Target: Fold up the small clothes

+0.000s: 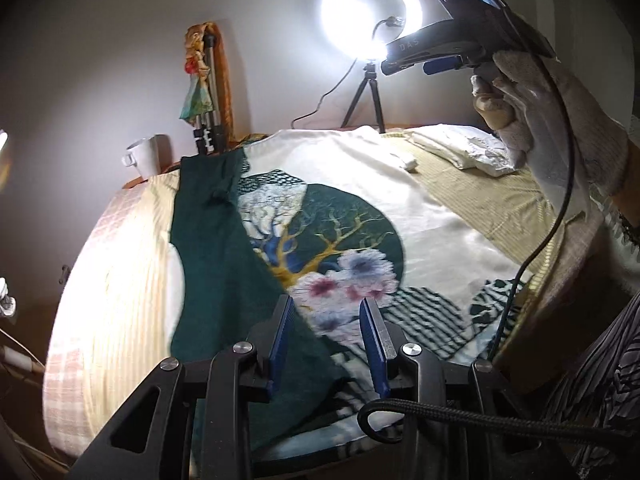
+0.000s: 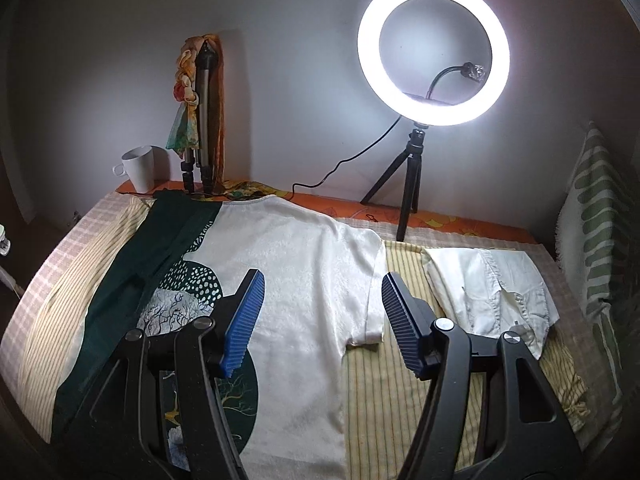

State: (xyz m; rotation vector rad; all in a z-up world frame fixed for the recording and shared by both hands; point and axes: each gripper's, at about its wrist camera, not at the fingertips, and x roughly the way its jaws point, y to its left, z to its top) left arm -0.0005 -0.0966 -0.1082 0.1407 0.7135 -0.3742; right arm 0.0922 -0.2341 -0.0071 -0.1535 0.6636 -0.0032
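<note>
Left gripper (image 1: 330, 344): jaws part-open, nothing pinched; the blue pads hang over the near hem of the printed shirt (image 1: 360, 216), with no contact I can confirm. Just left of its left pad runs the diagonal edge of a dark green flap (image 1: 208, 248), the shirt's left side already turned in over the front.

Right gripper (image 2: 320, 320): jaws wide, empty, held above the cloth. Directly ahead between its pads lies the shirt's white body; just inside its right pad, the short right sleeve (image 2: 372, 300), flat and not yet folded. In the left wrist view this tool is held high in a gloved hand (image 1: 520, 120), clear of the table.

Step, as I read it: first side fold done, second side fold pending. Next move calls for the right gripper to come down on the sleeve or the right edge, close on a single layer, and carry it across toward the green flap without dragging the shirt along the striped cover (image 2: 384, 380).

Beyond its right pad: a folded white garment (image 2: 492, 292) set aside.

Containers: one white mug (image 2: 138, 168) far left by the wall; its contents cannot be seen.
</note>
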